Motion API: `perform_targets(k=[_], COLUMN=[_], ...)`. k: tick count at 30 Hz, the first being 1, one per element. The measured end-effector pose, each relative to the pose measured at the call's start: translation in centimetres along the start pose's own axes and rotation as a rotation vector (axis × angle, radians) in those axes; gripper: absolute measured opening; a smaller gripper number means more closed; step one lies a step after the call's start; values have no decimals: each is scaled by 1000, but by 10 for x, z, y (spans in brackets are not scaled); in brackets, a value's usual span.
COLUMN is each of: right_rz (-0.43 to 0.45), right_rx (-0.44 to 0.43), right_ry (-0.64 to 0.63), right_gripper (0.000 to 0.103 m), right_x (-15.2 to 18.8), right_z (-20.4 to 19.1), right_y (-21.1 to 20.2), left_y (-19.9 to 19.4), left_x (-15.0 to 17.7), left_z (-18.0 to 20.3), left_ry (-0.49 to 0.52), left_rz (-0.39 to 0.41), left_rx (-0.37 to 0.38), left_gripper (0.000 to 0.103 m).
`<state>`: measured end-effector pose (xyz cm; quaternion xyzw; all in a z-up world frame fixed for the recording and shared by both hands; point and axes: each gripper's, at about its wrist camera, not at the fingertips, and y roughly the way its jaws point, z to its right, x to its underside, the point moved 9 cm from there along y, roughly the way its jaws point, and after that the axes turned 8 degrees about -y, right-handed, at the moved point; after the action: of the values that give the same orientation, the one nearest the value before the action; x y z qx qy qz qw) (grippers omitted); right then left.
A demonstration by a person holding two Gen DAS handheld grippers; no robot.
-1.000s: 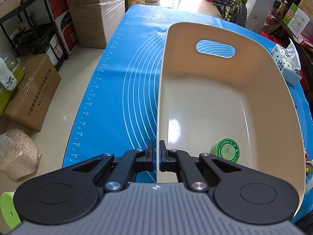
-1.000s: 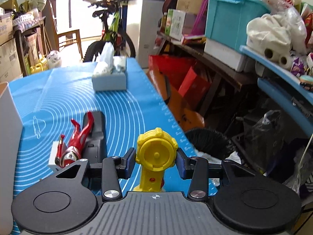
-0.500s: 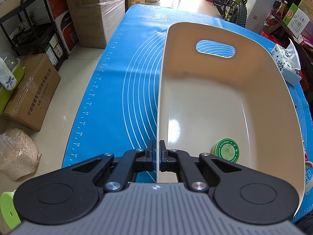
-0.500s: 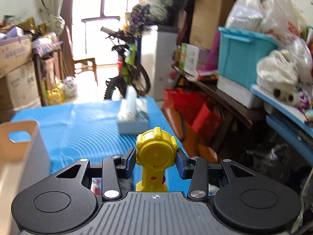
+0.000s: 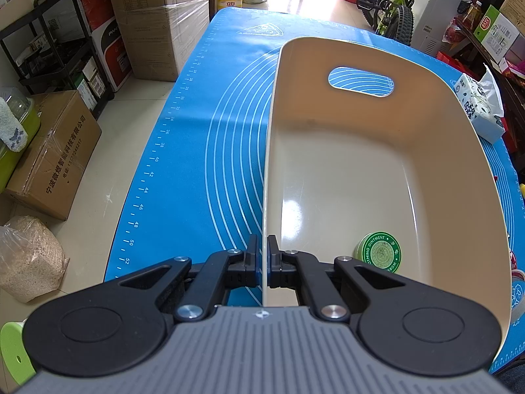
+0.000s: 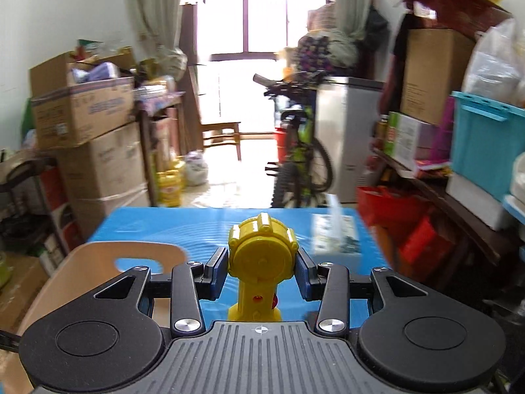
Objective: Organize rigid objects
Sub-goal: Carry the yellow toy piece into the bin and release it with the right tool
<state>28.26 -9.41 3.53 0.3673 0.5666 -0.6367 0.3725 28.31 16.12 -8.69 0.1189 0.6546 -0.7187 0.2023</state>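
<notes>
My left gripper [image 5: 262,256] is shut on the left wall of a beige plastic bin [image 5: 443,151] that stands on the blue mat [image 5: 203,151]. A round green ointment tin [image 5: 377,252] lies on the bin's floor at the near right. My right gripper [image 6: 262,262] is shut on a yellow toy [image 6: 261,256] and holds it in the air above the mat. The bin [image 6: 85,279] shows at the lower left in the right wrist view.
A tissue pack [image 5: 475,111] lies on the mat right of the bin; it also shows in the right wrist view [image 6: 334,233]. Cardboard boxes [image 5: 157,16] and a rack stand left of the table. A bicycle [image 6: 298,151] stands beyond the far end.
My right gripper has lifted the yellow toy off the mat and swung left toward the bin; the red figure and black object have left its view. The left gripper has not moved.
</notes>
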Motion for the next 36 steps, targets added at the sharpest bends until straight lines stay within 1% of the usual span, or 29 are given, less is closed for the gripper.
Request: perform_targets(k=[5,9,16,21,25,29,31,35,36], right_rz=[0,-10,-60,-171,-253,-327,-346,-439,-451], right_rx=[-92,-157,-236,-279,-289,-292,-298,-312,-314], right_ry=[-29,-50,-81,-91,-94,-126,-133,-167,-172], right_gripper=[49,49,49,49,49,49,49,49,49], right_x=[-6,-1,16,41,61,77,78,86,88], right_z=[-47,-87,-130,-152,-161,-168,-171,-180,-180], right_y=[9,13,23,47,61,69,70,77,78], left_y=[0,0,2,2,2,2,2,2,2], left_x=[0,0,1,1,1,1,1,1,1], left_z=[0,0,4,3,2,2,2,2,3], left_ry=[-1,-1,-1,-3,-1,0,1,1,1], left_rz=[0,-1,-2,-3,-2,-3,-2,-2,-2], left_rx=[1,2,5,9,9,7,6,5,5], left_gripper=[6,6,6,6,7,7,7,7,7])
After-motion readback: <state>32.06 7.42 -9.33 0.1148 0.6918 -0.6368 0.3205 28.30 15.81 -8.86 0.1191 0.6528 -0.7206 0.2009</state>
